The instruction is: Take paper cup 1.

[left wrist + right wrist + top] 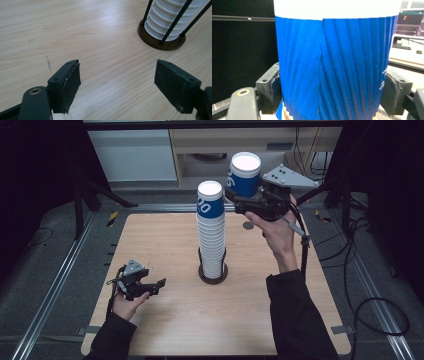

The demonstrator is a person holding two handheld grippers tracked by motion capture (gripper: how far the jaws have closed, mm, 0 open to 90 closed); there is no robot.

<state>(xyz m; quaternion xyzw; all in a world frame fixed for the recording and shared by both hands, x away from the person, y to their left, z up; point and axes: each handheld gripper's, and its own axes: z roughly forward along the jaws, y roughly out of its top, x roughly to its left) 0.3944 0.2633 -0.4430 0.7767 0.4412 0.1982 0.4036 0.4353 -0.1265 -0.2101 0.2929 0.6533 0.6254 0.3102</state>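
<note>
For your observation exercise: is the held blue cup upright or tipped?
Roughly upright: the blue cup shows its white rim on top, clamped in the right gripper.

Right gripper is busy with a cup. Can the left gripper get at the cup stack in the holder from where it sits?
Probably yes. The left gripper rests low on the table with its jaws open, and bare wood lies between it and the cup stack. The holder has thin black rods that may block a low grip.

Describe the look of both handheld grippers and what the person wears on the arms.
Both grippers, left gripper and right gripper, are black, with thick dark jaw pads. Each carries a grey three-cornered plate with dark dots and trails a black cable. The person's sleeves are dark.
</note>
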